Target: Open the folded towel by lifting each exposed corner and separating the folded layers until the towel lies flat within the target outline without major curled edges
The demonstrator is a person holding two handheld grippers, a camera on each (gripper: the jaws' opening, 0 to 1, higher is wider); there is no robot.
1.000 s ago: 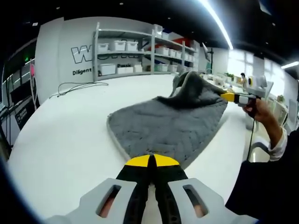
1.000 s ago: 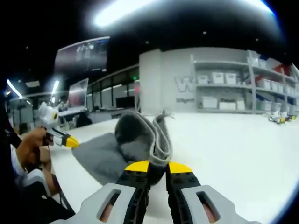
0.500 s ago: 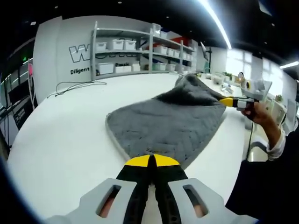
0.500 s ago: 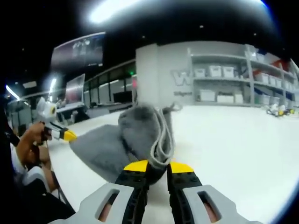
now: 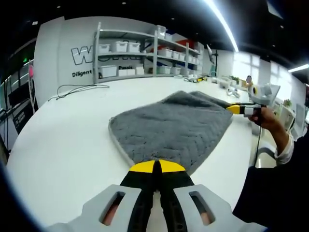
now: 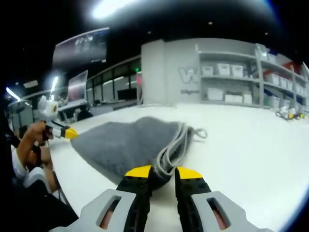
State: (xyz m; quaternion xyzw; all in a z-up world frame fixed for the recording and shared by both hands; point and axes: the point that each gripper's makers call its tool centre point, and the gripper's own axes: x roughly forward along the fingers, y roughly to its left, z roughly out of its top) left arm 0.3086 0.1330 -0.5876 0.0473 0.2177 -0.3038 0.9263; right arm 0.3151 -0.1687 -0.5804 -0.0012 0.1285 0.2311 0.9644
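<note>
A grey towel lies spread and nearly flat on the white table. My left gripper is shut on its near corner, yellow tips pressed together at the hem. In the left gripper view my right gripper comes in from the right, held by a hand, at the towel's far corner. In the right gripper view my right gripper is shut on the towel, whose piped edge bunches in loose folds just past the jaws. My left gripper shows at the left, touching the opposite corner.
Shelves with white bins stand beyond the table's far side. A dark cable lies on the table at the far left. Small objects sit on the far right. The person's sleeve hangs by the table's near edge.
The raised hump of towel at the right gripper has come down, and the towel now lies almost flat. The right gripper has lowered toward the table. The left gripper has held still.
</note>
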